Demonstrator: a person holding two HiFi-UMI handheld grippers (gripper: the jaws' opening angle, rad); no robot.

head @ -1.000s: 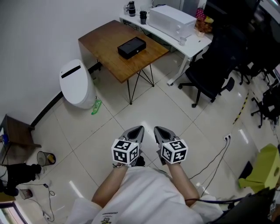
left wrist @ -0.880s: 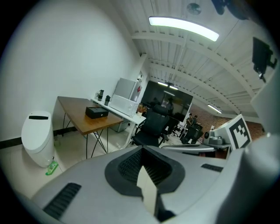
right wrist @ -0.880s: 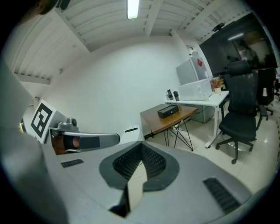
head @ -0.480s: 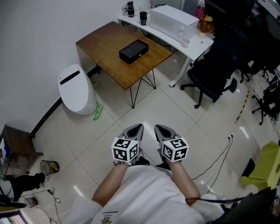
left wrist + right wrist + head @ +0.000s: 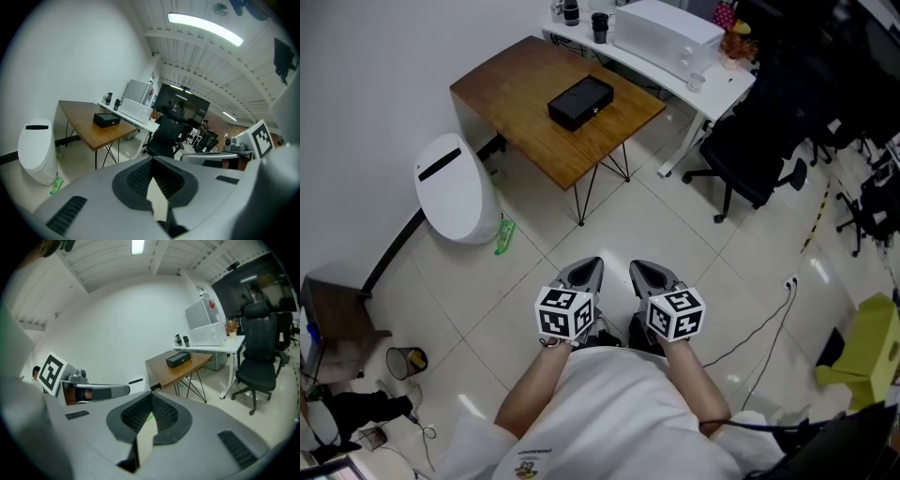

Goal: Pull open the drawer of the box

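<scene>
I'm holding the left gripper (image 5: 589,270) and right gripper (image 5: 640,272) side by side over the tiled floor (image 5: 478,300), each pinched fully closed on nothing, while the black box (image 5: 580,100) sits well ahead on the wooden table (image 5: 511,89), its drawer too small to pick out.

White bin (image 5: 455,192) beside wooden table (image 5: 514,92), black office chair (image 5: 752,155) near white desk (image 5: 724,86)

the left gripper (image 5: 592,266) and right gripper (image 5: 637,270) have moved nearer the table (image 5: 502,89).
</scene>
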